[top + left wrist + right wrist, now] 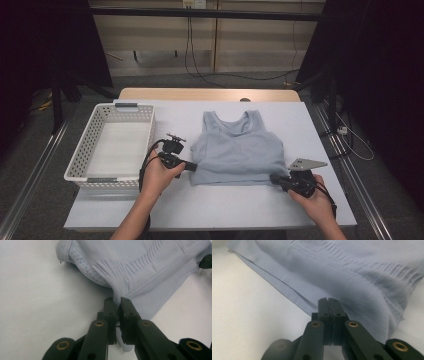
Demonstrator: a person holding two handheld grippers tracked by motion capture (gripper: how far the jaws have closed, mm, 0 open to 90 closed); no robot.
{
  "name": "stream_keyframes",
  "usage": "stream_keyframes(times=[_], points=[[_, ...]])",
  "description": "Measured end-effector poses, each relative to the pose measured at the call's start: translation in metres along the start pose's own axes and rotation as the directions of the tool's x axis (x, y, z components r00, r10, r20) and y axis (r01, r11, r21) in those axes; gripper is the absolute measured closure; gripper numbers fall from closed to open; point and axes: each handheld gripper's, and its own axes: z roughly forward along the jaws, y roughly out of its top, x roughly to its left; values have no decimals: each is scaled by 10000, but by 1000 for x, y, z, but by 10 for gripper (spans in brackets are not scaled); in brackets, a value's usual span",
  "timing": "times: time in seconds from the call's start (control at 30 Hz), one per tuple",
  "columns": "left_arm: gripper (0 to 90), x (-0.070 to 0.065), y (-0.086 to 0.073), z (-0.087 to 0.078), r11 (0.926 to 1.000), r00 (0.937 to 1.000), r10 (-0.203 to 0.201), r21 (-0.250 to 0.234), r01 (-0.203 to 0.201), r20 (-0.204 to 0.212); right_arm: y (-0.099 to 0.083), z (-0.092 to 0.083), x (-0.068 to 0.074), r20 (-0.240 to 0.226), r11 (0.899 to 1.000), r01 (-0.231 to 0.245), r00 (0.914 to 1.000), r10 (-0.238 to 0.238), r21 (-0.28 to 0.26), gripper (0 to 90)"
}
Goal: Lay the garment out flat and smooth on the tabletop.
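high view: a pale blue tank top (239, 150) lies flat at the middle of a white table (210, 205), straps toward the far edge, hem toward the person. an empty white basket (114, 145) stands well to its left.
high view, hands: the left gripper (187, 166) meets the top's lower left corner; the right gripper (278, 179) meets the lower right corner.
left gripper view: the jaws are clenched on a fold of the tank top (140, 272) at its side seam, with hem fabric trailing down between them.
right gripper view: the jaws are pressed together at the hem of the tank top (362, 277); the cloth seems caught between them, though the bite looks shallow.
risk: judged from the thin bite at the right corner, a lift could let that hem slip free, leaving the garment hanging from one side.
risk, second: pulling the two corners apart unevenly would likely skew or bunch the stretchy knit.
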Motion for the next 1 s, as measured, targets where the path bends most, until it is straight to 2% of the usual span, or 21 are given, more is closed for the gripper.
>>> stream_keyframes(times=[0.1,0.2,0.27,0.4,0.53,0.63,0.73,0.77,0.8,0.83,0.9,1.0], points=[[845,-1,0,1,10000,9999,49,34,-48,-93,2,-7,-5,52,9988,-276,9996,279,-405,859],[845,-1,0,3,10000,9997,69,67,-68,-245,2,-17,-13,516,9930,-756,9954,805,-908,810],[845,0,0,3,9998,9996,147,143,-144,-232,0,-22,-22,976,9873,-1130,9875,1240,-1114,795],[845,0,1,3,10000,9998,55,68,-53,-197,-7,-23,-33,1460,9816,-1553,9745,1707,-1107,725],[845,0,0,3,10000,9998,59,3,-59,-192,-17,-13,-39,1834,9824,-1784,9653,1857,-555,695],[844,-1,1,2,9999,9998,105,-71,-106,-184,-20,-6,-41,1642,9797,-1926,9661,1993,-561,673],[844,-1,1,2,9999,9996,125,-58,-126,-240,-17,-3,-39,1652,9808,-1885,9670,1941,-494,680],[843,-1,1,2,9999,9997,129,-53,-130,-227,-17,-2,-39,1657,9815,-1850,9676,1906,-490,757],[843,-1,1,2,9999,9997,102,-65,-103,-241,-16,-1,-38,1393,9826,-1803,9729,1847,-437,837],[843,-1,1,2,9999,9997,85,-76,-86,-209,-14,-1,-37,1459,9860,-1627,9752,1664,-369,865],[844,0,2,1,9999,9997,115,-78,-116,-195,-10,-1,-37,1508,9887,-1486,9772,1495,-171,883],[844,-1,2,0,9998,9999,62,-170,-64,-144,-9,-7,-39,1491,9886,-1470,9774,1501,-313,887]])
